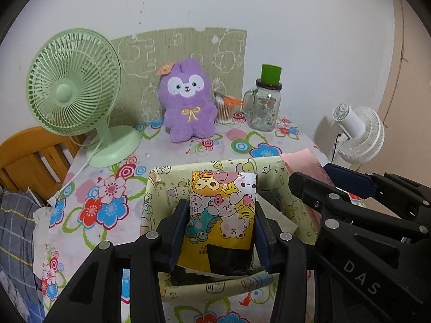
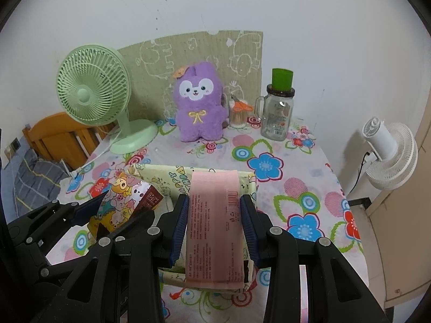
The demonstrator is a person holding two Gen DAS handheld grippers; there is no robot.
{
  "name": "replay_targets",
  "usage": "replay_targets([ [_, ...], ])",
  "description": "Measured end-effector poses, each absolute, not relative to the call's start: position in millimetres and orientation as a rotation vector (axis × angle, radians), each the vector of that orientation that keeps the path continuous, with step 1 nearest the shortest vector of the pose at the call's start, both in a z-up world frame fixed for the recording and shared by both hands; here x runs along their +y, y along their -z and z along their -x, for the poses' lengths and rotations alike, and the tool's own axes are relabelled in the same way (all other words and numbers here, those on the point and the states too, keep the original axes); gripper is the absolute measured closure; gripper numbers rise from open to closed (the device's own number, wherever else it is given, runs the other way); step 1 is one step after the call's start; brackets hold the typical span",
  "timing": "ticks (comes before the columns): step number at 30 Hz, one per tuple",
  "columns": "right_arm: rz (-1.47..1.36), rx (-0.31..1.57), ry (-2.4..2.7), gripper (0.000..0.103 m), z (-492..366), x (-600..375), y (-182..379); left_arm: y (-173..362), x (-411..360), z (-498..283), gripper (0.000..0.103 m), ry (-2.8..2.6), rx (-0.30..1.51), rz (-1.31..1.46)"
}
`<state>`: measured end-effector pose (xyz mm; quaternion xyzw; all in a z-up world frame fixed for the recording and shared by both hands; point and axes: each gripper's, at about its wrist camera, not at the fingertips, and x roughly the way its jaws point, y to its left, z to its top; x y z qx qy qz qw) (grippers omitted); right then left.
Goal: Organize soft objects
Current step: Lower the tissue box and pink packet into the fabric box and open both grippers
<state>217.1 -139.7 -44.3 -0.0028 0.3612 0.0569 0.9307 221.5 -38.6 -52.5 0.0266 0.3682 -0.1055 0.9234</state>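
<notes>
1. Counter (image 2: 309, 167): floral cloth fills the centre of both views; bare room lies at the right of the right wrist view, and its right edge falls away beside a white fan (image 2: 388, 156) on the wall.
2. Green fan (image 1: 72, 91): upper left, its cord trailing toward the left edge of the counter; a snag risk on that side.
3. Purple plush (image 1: 188, 102): upright at upper centre against a card backing, well apart from the work; likely light and yielding.
4. Paper-lined box (image 1: 159, 196): lower centre, open-topped; both packs hang over it.
5. Glass jar (image 2: 277, 115): upper right, fragile; keep clear.
6. Cartoon pack (image 1: 223, 210): pinched on its two long sides by the left hand-held gripper (image 1: 221, 231); judged soft, light, slick-wrapped.
7. Pink pack (image 2: 215, 215): pinched likewise by the right hand-held gripper (image 2: 214, 223); judged compressible; side holds suit both, as the box walls leave little room.
</notes>
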Motion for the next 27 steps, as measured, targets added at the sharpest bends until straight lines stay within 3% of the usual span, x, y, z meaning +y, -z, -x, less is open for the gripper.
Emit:
replay_targets([
  [7,0.015,0.784,-0.127,0.061,-234.0,-136.8,60.3,69.9,-31.1,-236.1,0.052,0.187,0.799,-0.039],
  [9,0.018,0.793,-0.13,0.061,-236.7,-135.6,64.0,73.1,-28.8,-238.4,0.046,0.181,0.807,-0.034],
  [11,0.014,0.802,-0.134,0.061,-239.1,-134.7,67.6,75.3,-27.3,-238.6,0.025,0.163,0.801,-0.038],
  [12,0.014,0.803,-0.135,0.061,-240.7,-134.3,68.5,76.0,-26.7,-237.6,0.022,0.152,0.79,-0.043],
  [27,0.005,0.864,-0.173,0.061,-258.8,-121.1,91.1,85.2,-24.4,-233.5,0.016,0.185,0.824,-0.079],
])
